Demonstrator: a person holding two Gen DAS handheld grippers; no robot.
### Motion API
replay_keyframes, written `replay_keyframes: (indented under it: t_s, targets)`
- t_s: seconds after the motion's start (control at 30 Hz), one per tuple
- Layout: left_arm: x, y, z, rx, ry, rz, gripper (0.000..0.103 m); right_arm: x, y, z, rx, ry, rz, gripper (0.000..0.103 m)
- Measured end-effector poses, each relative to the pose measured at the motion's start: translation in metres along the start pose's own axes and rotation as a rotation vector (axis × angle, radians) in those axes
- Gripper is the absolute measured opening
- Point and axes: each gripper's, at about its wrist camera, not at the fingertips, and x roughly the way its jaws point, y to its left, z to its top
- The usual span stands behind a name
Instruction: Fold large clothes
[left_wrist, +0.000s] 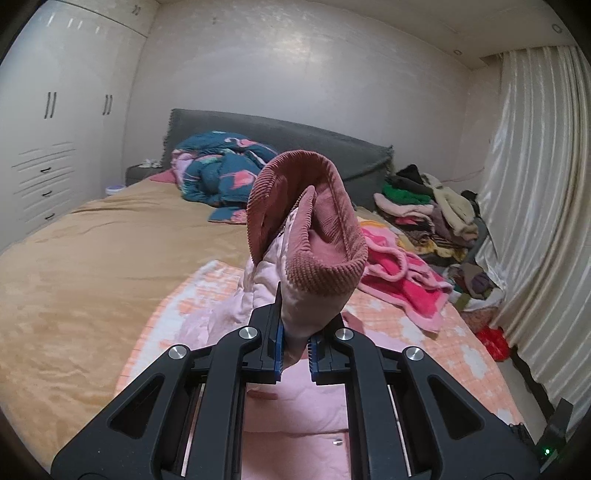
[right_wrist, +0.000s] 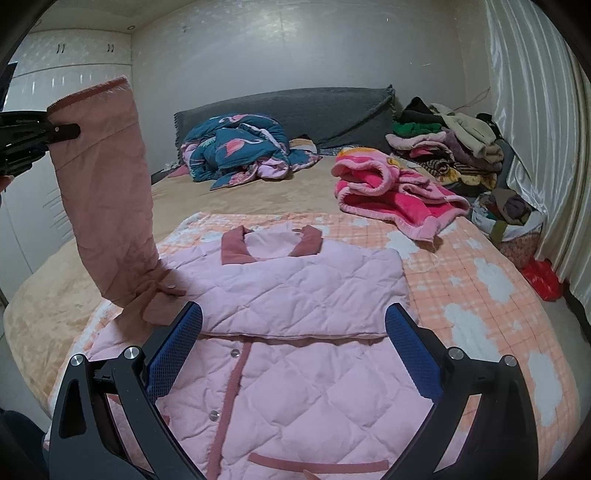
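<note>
1. Nearest, the left gripper (left_wrist: 295, 343) has its fingers clamped on the sleeve (right_wrist: 107, 192) just below the corduroy cuff (left_wrist: 314, 229), holding it up above the left side of the bed (left_wrist: 92, 258). The bite looks narrow; I judge the slick quilted cloth could slide out if it is swung fast.
2. Where the sleeve meets the jacket (right_wrist: 295, 295), which lies flat on the near part of the checked blanket (right_wrist: 461, 280), a hard pull would likely drag the body and spoil the fold already lying across its chest.
3. Farther right, the right gripper (right_wrist: 295, 354) hangs over the jacket's front with fingers wide apart, holding nothing. Nothing pins the body, so any shift goes unchecked.
4. Far right, the pink robe (right_wrist: 399, 192) lies well apart; little risk there.
</note>
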Motion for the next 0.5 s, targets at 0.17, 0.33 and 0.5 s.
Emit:
replay_keyframes:
  t_s: [0.17, 0.33, 0.5]
  targets:
    - [0.019, -0.021, -0.008, 0.010, 0.034, -0.035, 0.003, 0.001, -0.015, -0.006, 0.018, 0.010, -0.015, 0.099]
    - [0.037, -0.044, -0.019, 0.038, 0.070, -0.066, 0.003, 0.004, -0.031, -0.012, 0.050, 0.014, -0.040, 0.099]
    - [0.053, -0.059, -0.032, 0.060, 0.111, -0.093, 0.003, 0.004, -0.049, -0.015, 0.091, 0.011, -0.056, 0.099]
